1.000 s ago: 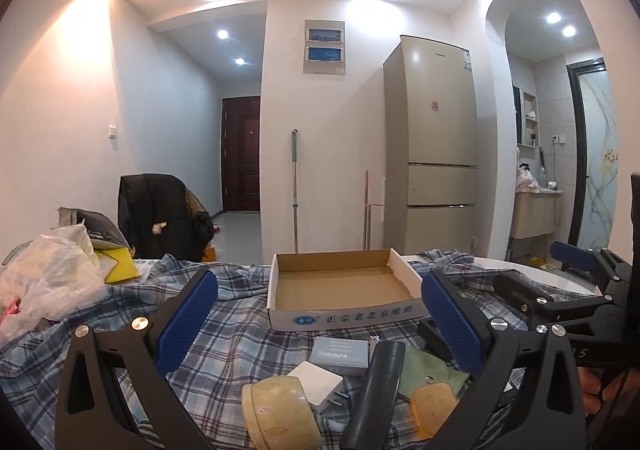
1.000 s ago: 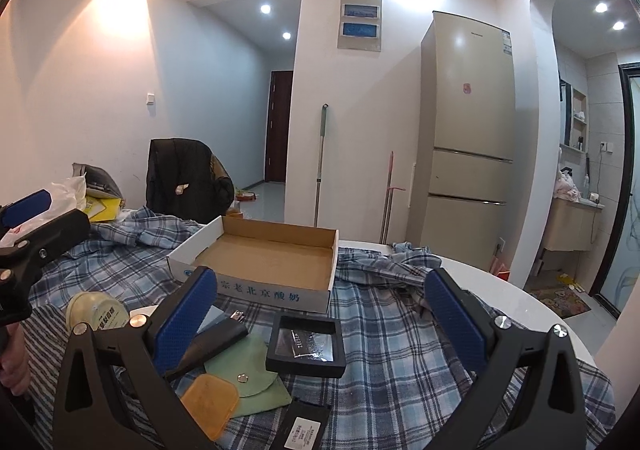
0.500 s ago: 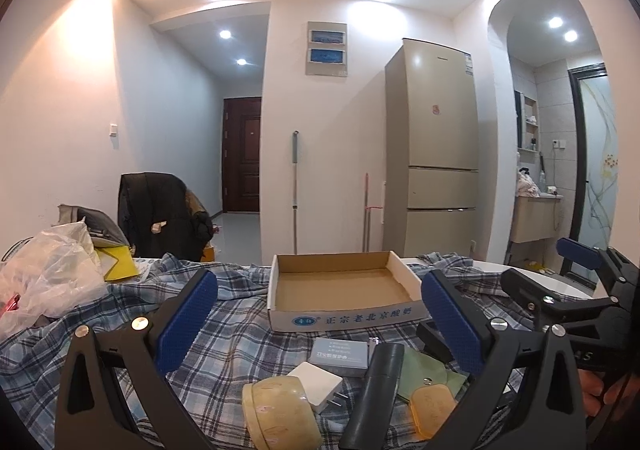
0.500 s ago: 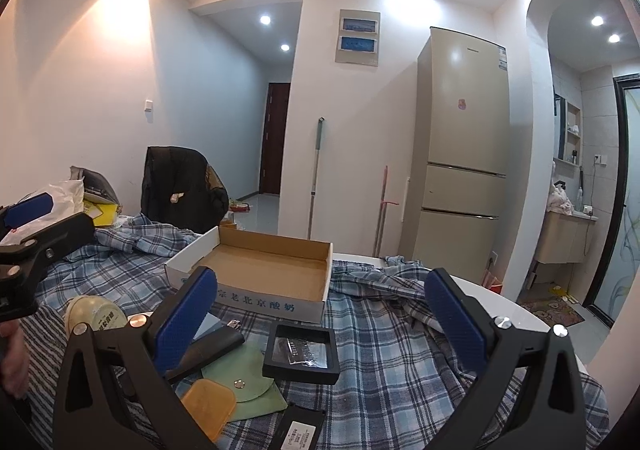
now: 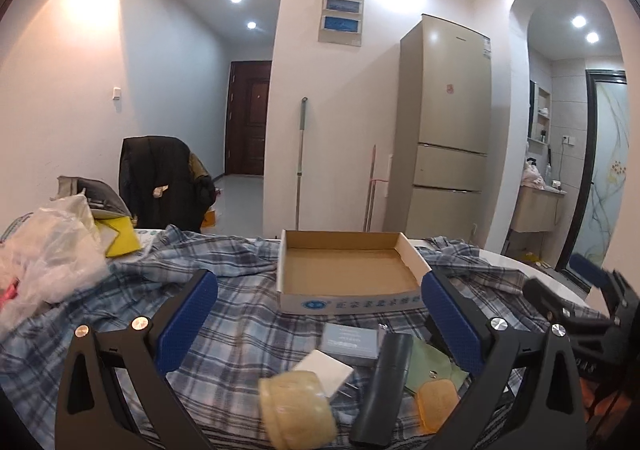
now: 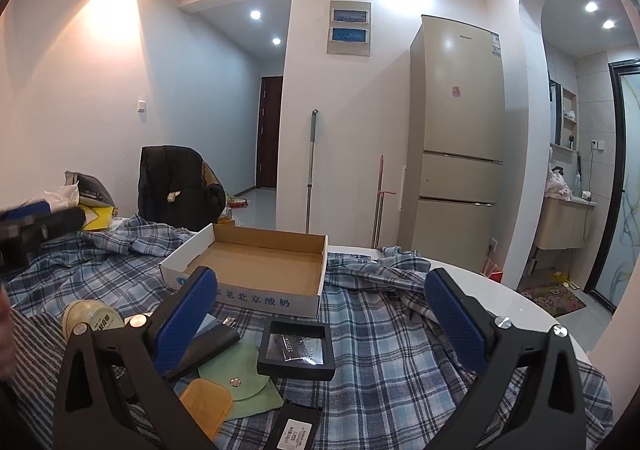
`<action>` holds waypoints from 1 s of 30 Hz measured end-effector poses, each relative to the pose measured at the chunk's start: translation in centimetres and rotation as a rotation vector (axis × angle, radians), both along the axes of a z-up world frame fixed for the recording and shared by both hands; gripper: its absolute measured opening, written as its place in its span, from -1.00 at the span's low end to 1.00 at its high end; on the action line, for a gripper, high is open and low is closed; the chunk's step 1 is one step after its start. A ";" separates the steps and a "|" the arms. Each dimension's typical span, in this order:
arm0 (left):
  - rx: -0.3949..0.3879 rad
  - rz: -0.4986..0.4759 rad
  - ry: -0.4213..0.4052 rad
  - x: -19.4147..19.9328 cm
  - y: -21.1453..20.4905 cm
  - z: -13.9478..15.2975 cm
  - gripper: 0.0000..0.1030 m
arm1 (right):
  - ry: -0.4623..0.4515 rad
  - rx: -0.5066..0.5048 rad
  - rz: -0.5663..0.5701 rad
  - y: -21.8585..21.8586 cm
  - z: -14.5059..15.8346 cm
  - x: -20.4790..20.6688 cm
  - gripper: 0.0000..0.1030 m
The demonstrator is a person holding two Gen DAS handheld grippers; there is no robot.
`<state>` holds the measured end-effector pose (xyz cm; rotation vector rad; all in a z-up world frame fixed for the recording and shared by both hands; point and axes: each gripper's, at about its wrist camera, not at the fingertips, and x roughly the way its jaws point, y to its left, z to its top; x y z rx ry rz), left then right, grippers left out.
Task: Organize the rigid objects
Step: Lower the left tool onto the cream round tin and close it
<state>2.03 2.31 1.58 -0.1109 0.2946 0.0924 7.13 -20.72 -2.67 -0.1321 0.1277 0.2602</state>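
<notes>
An empty shallow cardboard box (image 5: pixel 348 270) (image 6: pixel 260 262) sits on the plaid-covered table. In front of it lie a cream tape roll (image 5: pixel 296 414) (image 6: pixel 92 316), a white charger (image 5: pixel 326 372), a grey card box (image 5: pixel 350 338), a long black case (image 5: pixel 384 386) (image 6: pixel 204 344), a green pouch (image 6: pixel 240 382), an orange scraper (image 6: pixel 206 406), a black framed display box (image 6: pixel 296 348) and a small black box (image 6: pixel 296 428). My left gripper (image 5: pixel 320 322) is open and empty above the small items. My right gripper (image 6: pixel 320 314) is open and empty above the display box.
A plastic bag (image 5: pixel 44 250) and yellow packet (image 5: pixel 120 236) lie at the table's left. A chair with a black jacket (image 5: pixel 160 178) stands behind. The white table edge (image 6: pixel 520 310) curves at the right. A fridge (image 6: pixel 456 146) stands at the wall.
Both grippers have risen and drifted slightly, so the table items sit a little lower in each view. Both stay open and empty.
</notes>
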 end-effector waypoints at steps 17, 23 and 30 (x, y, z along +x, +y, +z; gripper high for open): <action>-0.126 -0.015 0.484 1.7 1.9 -4.2 0.82 | 0.134 0.164 0.065 -2.5 0.6 1.2 1.00; -0.282 0.040 0.640 5.1 2.3 -8.1 0.81 | 0.131 0.114 0.035 -1.9 0.2 1.3 1.00; -0.257 0.039 0.656 5.6 2.0 -9.0 -0.01 | 0.182 0.097 0.024 -1.9 -0.1 2.0 1.00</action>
